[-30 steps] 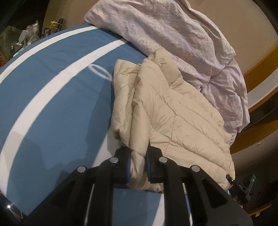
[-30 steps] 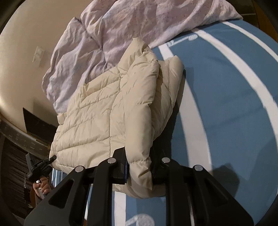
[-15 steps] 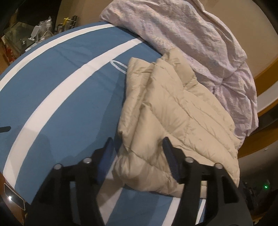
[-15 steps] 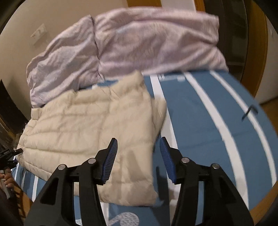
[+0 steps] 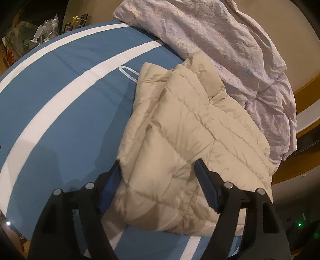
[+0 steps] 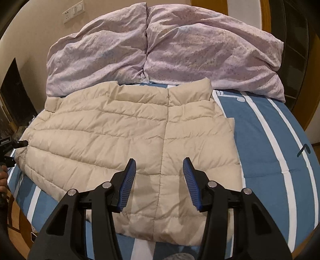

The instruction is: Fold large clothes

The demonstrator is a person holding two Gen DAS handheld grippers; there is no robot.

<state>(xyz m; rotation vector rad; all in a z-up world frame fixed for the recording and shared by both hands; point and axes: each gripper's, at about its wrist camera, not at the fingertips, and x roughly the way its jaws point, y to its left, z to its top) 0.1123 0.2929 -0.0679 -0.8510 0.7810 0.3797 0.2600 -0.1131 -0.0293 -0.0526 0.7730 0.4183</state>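
A cream quilted puffer jacket (image 5: 180, 124) lies folded on the blue bed cover with white stripes (image 5: 60, 90). My left gripper (image 5: 157, 162) sits low at the jacket's near folded corner, its jaws opening. The padded edge lies loose between the blue pads, which do not press on it. In the right wrist view the jacket (image 6: 120, 128) spreads flat, collar toward the pillows. My right gripper (image 6: 159, 159) hovers open above its near hem, nothing between the fingers. A hand on a black tool (image 6: 5, 146) shows at the far left edge.
A crumpled lilac duvet (image 6: 180, 50) is heaped at the head of the bed, touching the jacket's collar. A cluttered shelf with bottles (image 5: 46, 30) stands beyond the bed. Blue cover (image 6: 270, 140) lies bare right of the jacket. A wall switch (image 6: 73, 11) is above.
Both grippers were shut on the jacket's folded edge and have let go. The jacket has dropped flat. My right gripper has drawn back, risen and rolled level.
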